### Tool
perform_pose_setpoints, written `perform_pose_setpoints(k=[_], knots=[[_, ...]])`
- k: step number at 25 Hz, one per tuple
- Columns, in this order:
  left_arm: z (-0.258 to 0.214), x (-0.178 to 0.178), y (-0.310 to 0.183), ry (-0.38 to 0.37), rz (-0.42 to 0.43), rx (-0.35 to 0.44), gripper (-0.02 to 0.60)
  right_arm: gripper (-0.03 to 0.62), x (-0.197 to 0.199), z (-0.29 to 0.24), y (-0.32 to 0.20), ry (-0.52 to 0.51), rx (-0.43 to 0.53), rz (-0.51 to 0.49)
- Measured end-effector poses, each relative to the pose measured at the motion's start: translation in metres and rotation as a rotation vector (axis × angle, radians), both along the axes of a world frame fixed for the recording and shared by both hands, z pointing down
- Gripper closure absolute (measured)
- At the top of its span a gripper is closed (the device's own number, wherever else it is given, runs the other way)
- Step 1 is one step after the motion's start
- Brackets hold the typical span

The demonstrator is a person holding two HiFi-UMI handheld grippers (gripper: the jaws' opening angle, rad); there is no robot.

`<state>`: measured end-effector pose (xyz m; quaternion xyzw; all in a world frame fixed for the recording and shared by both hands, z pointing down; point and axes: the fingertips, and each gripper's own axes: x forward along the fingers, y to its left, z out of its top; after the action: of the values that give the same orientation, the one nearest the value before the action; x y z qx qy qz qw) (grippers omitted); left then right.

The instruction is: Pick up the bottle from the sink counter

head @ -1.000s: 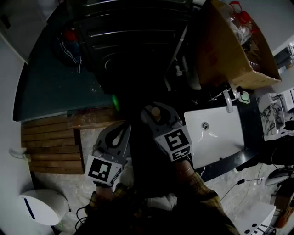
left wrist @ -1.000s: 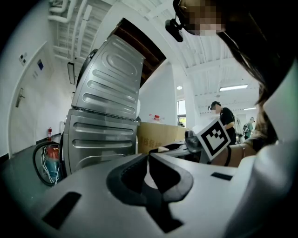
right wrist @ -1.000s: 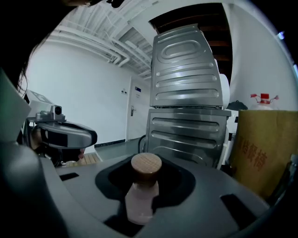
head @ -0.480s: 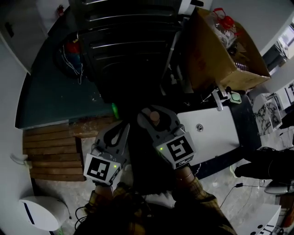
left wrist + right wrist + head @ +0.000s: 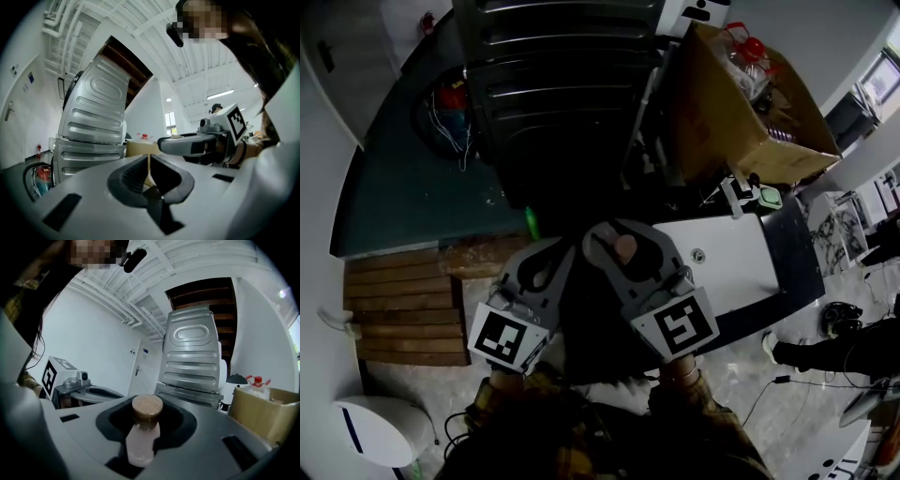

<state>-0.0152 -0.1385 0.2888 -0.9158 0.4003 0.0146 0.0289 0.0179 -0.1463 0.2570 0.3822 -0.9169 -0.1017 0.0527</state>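
Pale pink, with a brown cork-like cap, the bottle (image 5: 142, 437) was pinched just below that cap between the jaws of the right gripper (image 5: 617, 239), beside the white sink counter (image 5: 741, 267). The jaws of the left gripper (image 5: 149, 174) were pressed together on nothing. Black-and-white square markers (image 5: 680, 326) were carried on both cubes.

In right gripper (image 5: 619, 234): bottle (image 5: 140, 437); left gripper (image 5: 546, 267) alongside, left; sink (image 5: 750, 272) right.
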Motion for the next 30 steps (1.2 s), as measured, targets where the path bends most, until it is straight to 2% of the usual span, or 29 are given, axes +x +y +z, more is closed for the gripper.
perform_pose_setpoints(k=[4, 17, 30], knots=[[-0.008, 0.01, 0.012, -0.008, 0.036, 0.014, 0.551, 0.474, 0.012, 0.001, 0.015, 0.015, -0.012, 0.031], [-0.024, 0.036, 0.038, -0.011, 0.137, 0.041, 0.551, 0.474, 0.055, -0.007, 0.052, -0.039, -0.029, 0.124], [-0.02, 0.042, 0.036, -0.029, 0.172, 0.026, 0.561, 0.474, 0.058, -0.003, 0.05, -0.03, -0.035, 0.13]])
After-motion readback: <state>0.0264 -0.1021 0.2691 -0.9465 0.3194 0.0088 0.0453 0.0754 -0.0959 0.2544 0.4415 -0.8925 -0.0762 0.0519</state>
